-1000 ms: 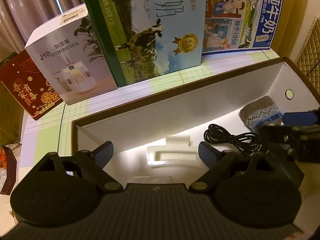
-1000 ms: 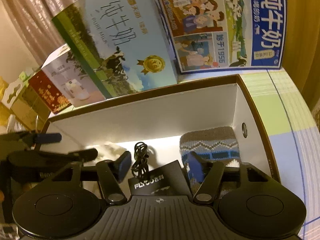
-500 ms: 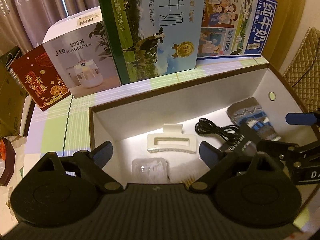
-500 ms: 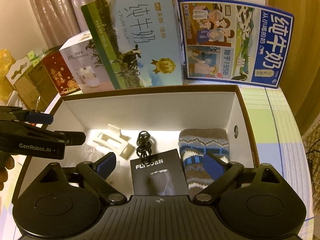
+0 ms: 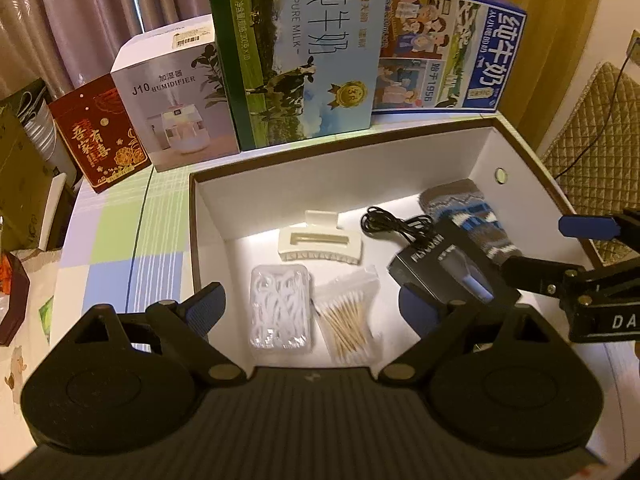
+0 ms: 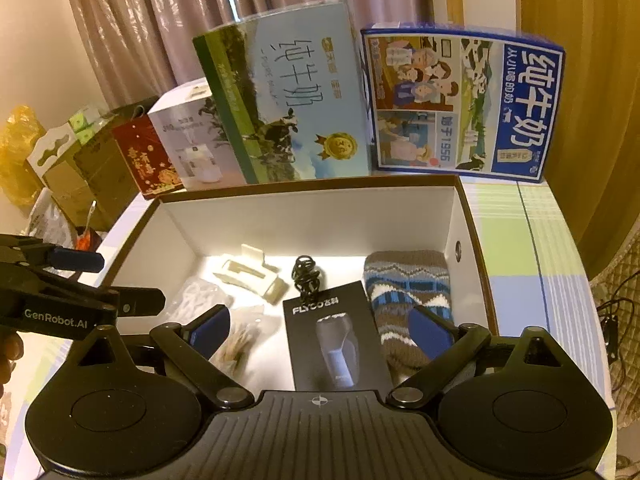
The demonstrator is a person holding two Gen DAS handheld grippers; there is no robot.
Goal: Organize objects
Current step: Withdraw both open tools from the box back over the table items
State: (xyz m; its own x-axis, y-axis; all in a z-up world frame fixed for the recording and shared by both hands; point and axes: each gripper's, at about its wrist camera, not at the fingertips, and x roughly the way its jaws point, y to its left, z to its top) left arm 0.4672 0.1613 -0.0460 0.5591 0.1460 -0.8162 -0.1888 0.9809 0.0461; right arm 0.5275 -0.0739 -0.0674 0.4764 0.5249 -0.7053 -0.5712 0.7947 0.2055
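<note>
Left wrist view: an open box (image 5: 516, 148) with white walls is seen on the bench (image 5: 120, 240), and six things are laid on its floor. From left to right there are a floss pack (image 5: 280, 306), a swab bag (image 5: 348, 312), a hair clip (image 5: 320, 242), a coiled cable (image 5: 394, 226), a black carton (image 5: 448, 276) and a knitted sock (image 5: 468, 220). The carton lies just beside the sock, and the cable is touching or nearly touching the carton's far end; which cannot be told.

The left tool (image 5: 312, 304) is held above the near left part of the box with its fingers spread wide and nothing between them. The right tool (image 6: 320, 326) is likewise spread and empty, held over the carton (image 6: 336, 340) and the sock (image 6: 408, 300). Neither tool is touching anything.

Behind the box, milk cartons (image 5: 304, 56) and a humidifier box (image 5: 176, 104) are stood in a row; they are apart from the box.

The step in hand is judged to be the end of placing: everything small is already in the box, and nothing loose is seen on the bench near it. If more is wanted, a lid or a further object would have to be found outside these views, and both tools would have to be taken clear of the box walls first.
</note>
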